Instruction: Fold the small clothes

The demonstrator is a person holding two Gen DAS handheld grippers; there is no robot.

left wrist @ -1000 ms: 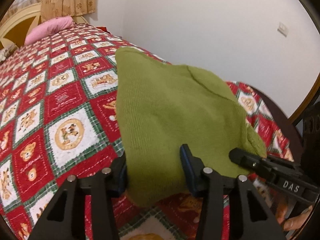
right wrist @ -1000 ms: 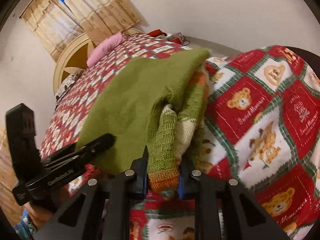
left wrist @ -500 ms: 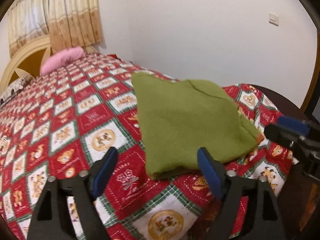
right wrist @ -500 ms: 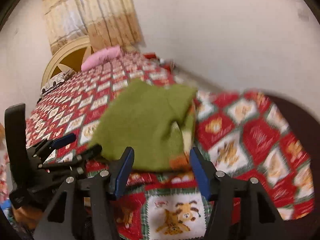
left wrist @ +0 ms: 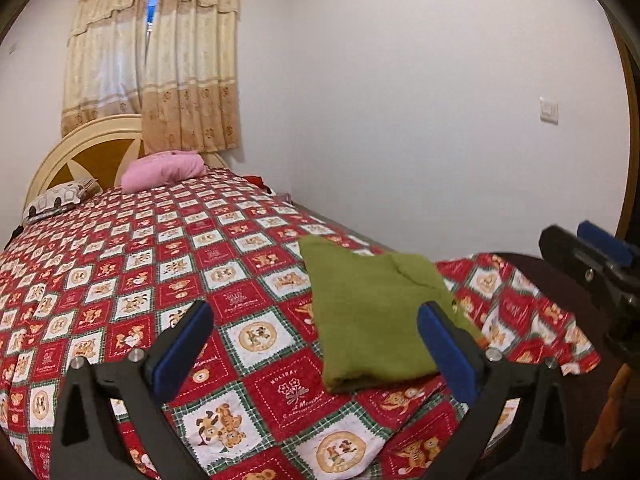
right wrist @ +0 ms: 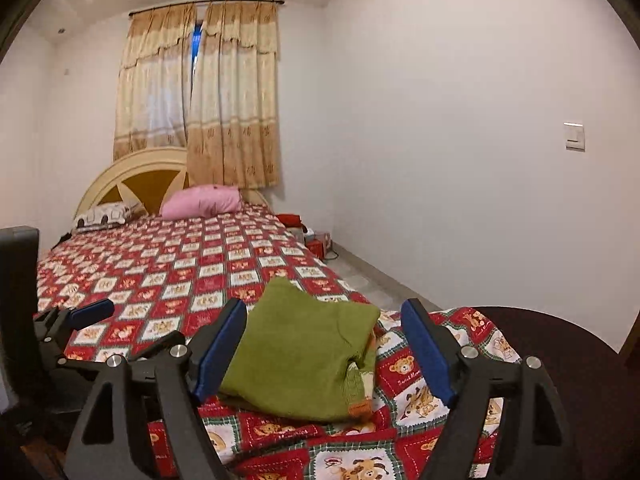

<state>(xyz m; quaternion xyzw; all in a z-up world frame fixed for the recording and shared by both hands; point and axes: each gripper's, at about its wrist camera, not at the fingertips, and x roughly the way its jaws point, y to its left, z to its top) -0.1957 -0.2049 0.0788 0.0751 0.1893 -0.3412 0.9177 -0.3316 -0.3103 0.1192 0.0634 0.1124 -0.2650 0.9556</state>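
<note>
Green knit sweater (right wrist: 304, 344) folded flat on bed quilt (left wrist: 168, 276), left tool (left wrist: 316, 344) and right tool (right wrist: 324, 344) both spread wide, empty; fold looks done.

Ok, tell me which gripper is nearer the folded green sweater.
Right, by a slight margin. The right gripper hangs open just short of the green sweater, its near edge between the fingers. The left gripper hangs open too, further back and to the sweater's left.

sweater (left wrist: 376, 320) on bed (left wrist: 132, 264), pillow (left wrist: 162, 168) behind
</note>
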